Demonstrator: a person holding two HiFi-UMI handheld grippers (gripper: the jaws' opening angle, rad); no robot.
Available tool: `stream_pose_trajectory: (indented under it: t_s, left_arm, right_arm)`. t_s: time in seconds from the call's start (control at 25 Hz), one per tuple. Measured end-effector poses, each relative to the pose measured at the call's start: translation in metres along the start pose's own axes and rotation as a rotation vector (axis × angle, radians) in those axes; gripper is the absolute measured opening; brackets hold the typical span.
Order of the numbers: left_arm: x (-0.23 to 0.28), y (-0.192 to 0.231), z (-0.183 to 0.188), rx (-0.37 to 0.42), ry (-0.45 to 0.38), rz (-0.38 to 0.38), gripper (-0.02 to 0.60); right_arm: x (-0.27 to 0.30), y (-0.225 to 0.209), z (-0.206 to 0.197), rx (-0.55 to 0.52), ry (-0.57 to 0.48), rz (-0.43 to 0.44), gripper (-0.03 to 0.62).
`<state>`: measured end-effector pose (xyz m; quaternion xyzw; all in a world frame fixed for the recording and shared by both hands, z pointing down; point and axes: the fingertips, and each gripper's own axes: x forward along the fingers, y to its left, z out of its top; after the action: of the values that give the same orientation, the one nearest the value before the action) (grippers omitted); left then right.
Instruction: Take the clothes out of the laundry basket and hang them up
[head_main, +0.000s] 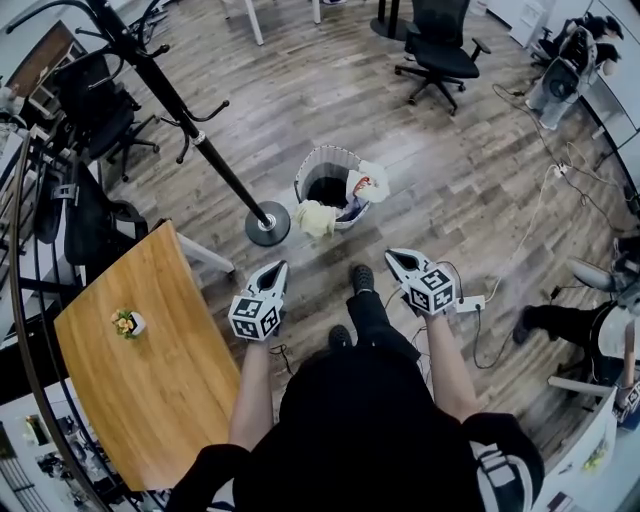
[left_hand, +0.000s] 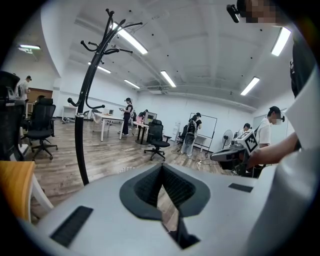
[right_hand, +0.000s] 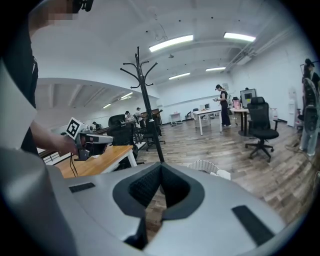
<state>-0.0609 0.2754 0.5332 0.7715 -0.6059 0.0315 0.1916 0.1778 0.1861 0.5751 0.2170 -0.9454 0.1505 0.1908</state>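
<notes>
A white mesh laundry basket (head_main: 318, 163) stands on the wood floor ahead of me, with a pale yellow garment (head_main: 314, 218) draped over its near rim and a white and red garment (head_main: 366, 184) on its right rim. A black coat stand (head_main: 172, 102) rises just left of the basket, its round base (head_main: 267, 223) beside it. My left gripper (head_main: 274, 272) and right gripper (head_main: 396, 260) are both shut and empty, held short of the basket. The coat stand (left_hand: 85, 120) shows in the left gripper view, and in the right gripper view the stand (right_hand: 148, 107) rises above the basket rim (right_hand: 206, 166).
A wooden table (head_main: 150, 370) with a small flower pot (head_main: 127, 322) lies at my left. Office chairs (head_main: 440, 50) stand further back. A power strip and cables (head_main: 470, 302) lie on the floor at right, near a seated person's legs (head_main: 560, 322). People stand at distant desks (left_hand: 112, 120).
</notes>
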Motion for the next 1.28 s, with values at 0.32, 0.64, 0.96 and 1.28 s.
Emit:
stream_pose_trajectory:
  t_s: [0.32, 0.64, 0.96, 1.28]
  left_arm:
    - [0.006, 0.020, 0.001, 0.002, 0.015, 0.021, 0.021]
    - [0.025, 0.025, 0.006, -0.017, 0.021, 0.041, 0.021]
    - [0.045, 0.035, -0.002, -0.045, 0.054, 0.059, 0.021]
    - [0.077, 0.047, 0.000, -0.070, 0.083, 0.075, 0.021]
  right_arm:
    - [0.030, -0.005, 0.008, -0.013, 0.005, 0.009, 0.008]
    - [0.044, -0.024, 0.012, -0.005, 0.019, 0.033, 0.008]
    - [0.065, -0.035, 0.009, 0.002, 0.057, 0.066, 0.008]
    - [0.090, -0.060, 0.011, 0.016, 0.092, 0.091, 0.008]
